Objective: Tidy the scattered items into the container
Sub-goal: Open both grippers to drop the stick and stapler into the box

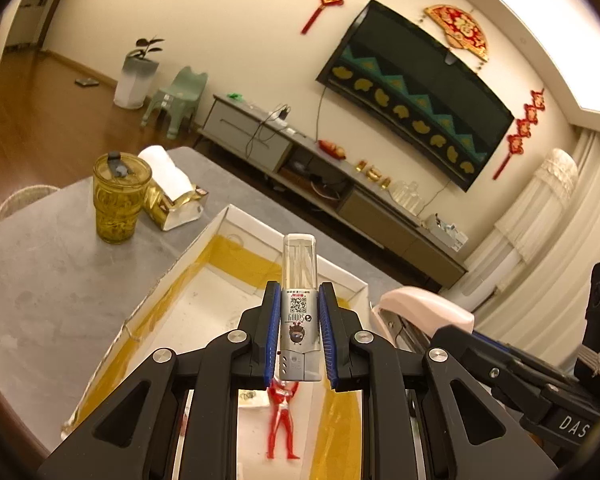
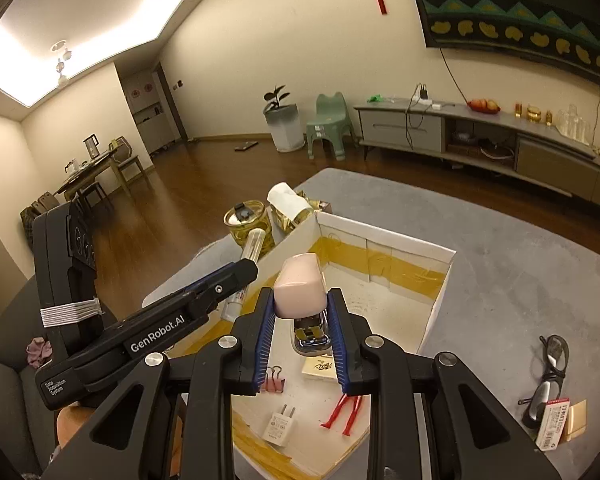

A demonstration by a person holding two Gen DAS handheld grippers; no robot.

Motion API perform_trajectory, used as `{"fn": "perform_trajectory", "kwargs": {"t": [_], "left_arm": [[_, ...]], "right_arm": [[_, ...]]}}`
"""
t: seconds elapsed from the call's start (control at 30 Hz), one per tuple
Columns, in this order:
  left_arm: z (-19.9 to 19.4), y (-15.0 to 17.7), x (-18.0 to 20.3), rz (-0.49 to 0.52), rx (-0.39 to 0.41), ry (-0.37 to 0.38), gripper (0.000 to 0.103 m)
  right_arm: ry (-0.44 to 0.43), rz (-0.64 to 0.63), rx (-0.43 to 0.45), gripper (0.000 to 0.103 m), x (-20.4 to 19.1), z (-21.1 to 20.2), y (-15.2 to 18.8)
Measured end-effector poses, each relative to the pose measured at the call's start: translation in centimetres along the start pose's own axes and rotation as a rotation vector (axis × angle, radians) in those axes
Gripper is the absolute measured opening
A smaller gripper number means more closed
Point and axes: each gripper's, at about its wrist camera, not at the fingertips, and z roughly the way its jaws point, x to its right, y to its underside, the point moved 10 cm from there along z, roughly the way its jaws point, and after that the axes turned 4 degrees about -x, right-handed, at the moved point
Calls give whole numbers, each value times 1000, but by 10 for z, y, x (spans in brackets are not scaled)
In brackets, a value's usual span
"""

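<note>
Held items: a clear-capped tube (image 1: 299, 300) sits clamped between the left gripper's (image 1: 299, 320) blue pads; a pink stapler (image 2: 300, 292) is pinched in the right gripper (image 2: 300, 320).
Position: both hang above the open white box (image 2: 432, 320), jaws narrowed onto their loads.
Box contents: 1 red figure (image 1: 283, 420), 1 white plug (image 2: 279, 426), 1 binder clip (image 2: 274, 380).
Risk, collision: the 2 grippers are close together, so they may knock.
Risk, drop: the stapler could land on the contents below it.
Left out: glasses (image 2: 548, 372) on the grey table (image 2: 520, 272).
</note>
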Motion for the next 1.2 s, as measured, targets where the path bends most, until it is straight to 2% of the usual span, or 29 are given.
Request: {"fn": "perform_trajectory", "kwargs": {"t": [0.37, 0.57, 0.6, 0.63, 0.67, 0.73, 0.83, 0.97, 1.07, 1.2], "left_arm": [[71, -10, 4, 47, -153, -23, 20], [94, -14, -5, 28, -174, -69, 20], [98, -15, -10, 8, -179, -74, 25], [101, -14, -15, -16, -186, -80, 35], [103, -13, -20, -35, -194, -80, 54], [104, -10, -25, -56, -208, -67, 56], [97, -12, -32, -78, -197, -52, 56], [82, -16, -38, -110, -160, -32, 56], [65, -18, -27, -103, -112, 13, 55], [43, -17, 8, -55, -23, 109, 55]], "right_arm": [[82, 21, -113, 28, 35, 53, -23], [124, 44, -176, 28, 59, 89, -34], [123, 46, -190, 28, 62, 96, -34], [115, 57, -205, 29, 66, 102, -33], [101, 75, -223, 29, 70, 107, -30], [91, 104, -236, 33, 79, 110, -24], [60, 108, -211, 33, 80, 93, -16], [-14, 91, -165, 33, 74, 45, 0], [-77, 68, -122, 40, 68, 5, 18], [-171, 51, -37, 50, 66, -41, 52]]}}
